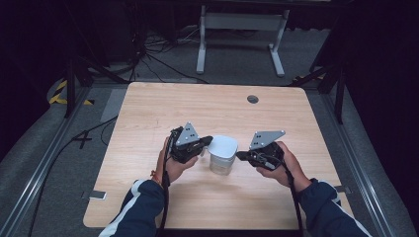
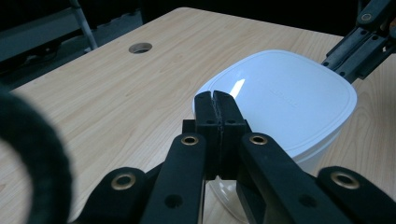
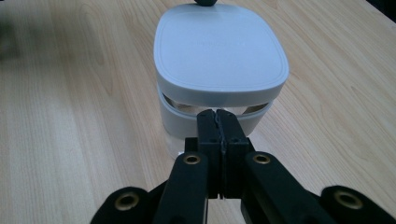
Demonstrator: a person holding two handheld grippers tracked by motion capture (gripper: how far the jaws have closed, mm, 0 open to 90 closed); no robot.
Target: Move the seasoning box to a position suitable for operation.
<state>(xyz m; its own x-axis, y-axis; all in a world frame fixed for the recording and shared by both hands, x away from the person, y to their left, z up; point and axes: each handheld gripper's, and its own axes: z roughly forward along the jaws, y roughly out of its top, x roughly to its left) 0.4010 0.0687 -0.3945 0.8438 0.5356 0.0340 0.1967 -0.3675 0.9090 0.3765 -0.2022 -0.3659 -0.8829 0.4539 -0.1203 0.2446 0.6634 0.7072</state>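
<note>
- The container (image 1: 222,154) stands upright on the wooden table (image 1: 148,113), between the two grippers, with each gripper's tips pointing in at it from its own side.
- The left gripper (image 2: 215,100) has its jaws pressed flat together with nothing between them; its tips sit at the near edge of the lid (image 2: 285,95), level with the lid's top (whether they actually touch it I cannot tell).
- The right gripper (image 3: 218,116) is likewise closed tight and empty, its tips just in front of the gap under the lid's rim, close to the clear wall below.
- Shape and material: a rounded-square lid of smooth, matt pale plastic with a shallow raised border, over a transparent body (image 3: 187,140) with a pale band near its top. In the right gripper view the lid looks slightly lifted, not seated flush.
- Handling, as I judge it: light, rigid, and slick on its sides, so it may slide or tip if pushed from one side alone.
- Best hold is probably one gripper steadying the clear body low down while the other takes the lid by its overhanging rim, where the edge gives the fingers something to catch.
</note>
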